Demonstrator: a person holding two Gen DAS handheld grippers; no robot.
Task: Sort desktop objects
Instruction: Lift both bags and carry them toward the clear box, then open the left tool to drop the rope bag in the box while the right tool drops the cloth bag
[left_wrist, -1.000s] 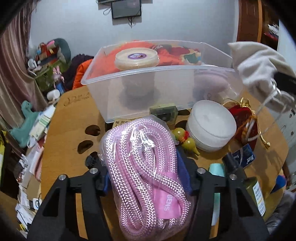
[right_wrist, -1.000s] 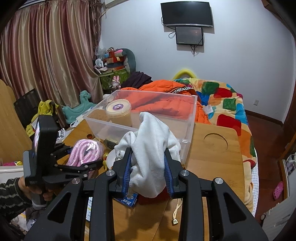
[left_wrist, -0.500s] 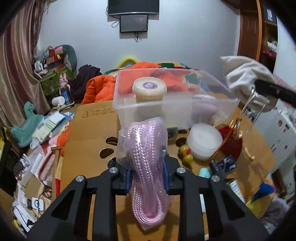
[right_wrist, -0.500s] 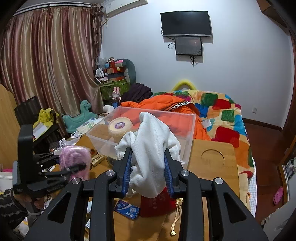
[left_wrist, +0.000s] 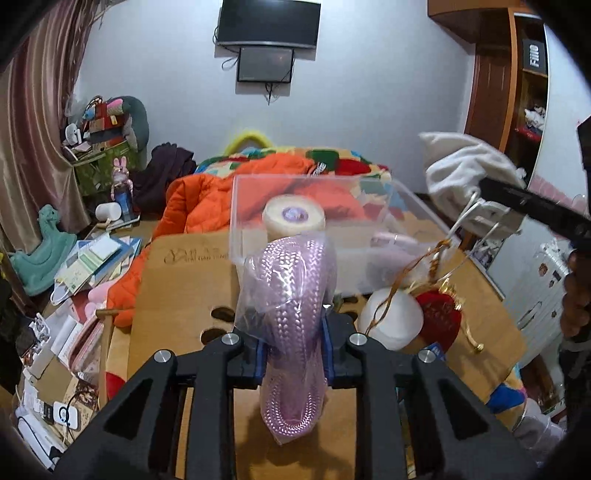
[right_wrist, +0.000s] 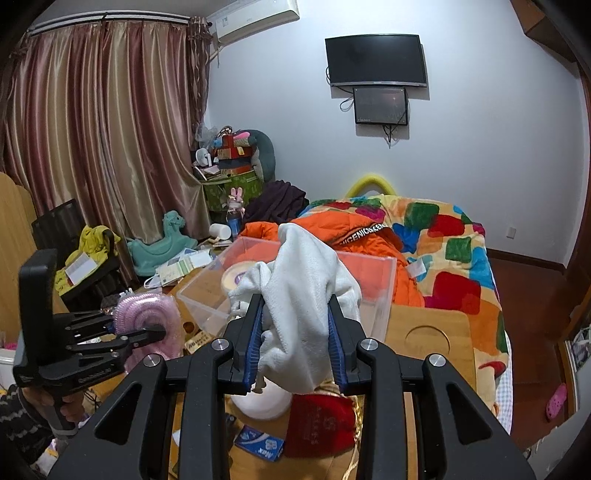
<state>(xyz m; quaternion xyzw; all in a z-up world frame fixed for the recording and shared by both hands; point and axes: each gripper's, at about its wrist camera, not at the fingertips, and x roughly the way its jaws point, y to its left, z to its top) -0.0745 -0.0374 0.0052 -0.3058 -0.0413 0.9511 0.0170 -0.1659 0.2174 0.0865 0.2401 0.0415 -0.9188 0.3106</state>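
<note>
My left gripper (left_wrist: 293, 334) is shut on a bagged coil of pink rope (left_wrist: 291, 314) and holds it above the wooden table (left_wrist: 177, 295), in front of the clear plastic bin (left_wrist: 314, 221). It also shows in the right wrist view (right_wrist: 147, 328). My right gripper (right_wrist: 295, 332) is shut on a white cloth (right_wrist: 306, 291), held above the table near the bin (right_wrist: 373, 291). The cloth also shows in the left wrist view (left_wrist: 461, 173). A roll of tape (left_wrist: 293, 218) stands inside the bin.
On the table lie a white round tub (left_wrist: 391, 321), a red pouch with gold cord (left_wrist: 439, 321) and a blue packet (right_wrist: 258, 443). A bed with an orange jacket (right_wrist: 369, 236) stands behind the table. Papers and clutter (left_wrist: 88, 258) lie at the left.
Both grippers have risen and pulled back from the table with their loads. The rope now hangs upright, edge-on in the left gripper, well above the tabletop.
</note>
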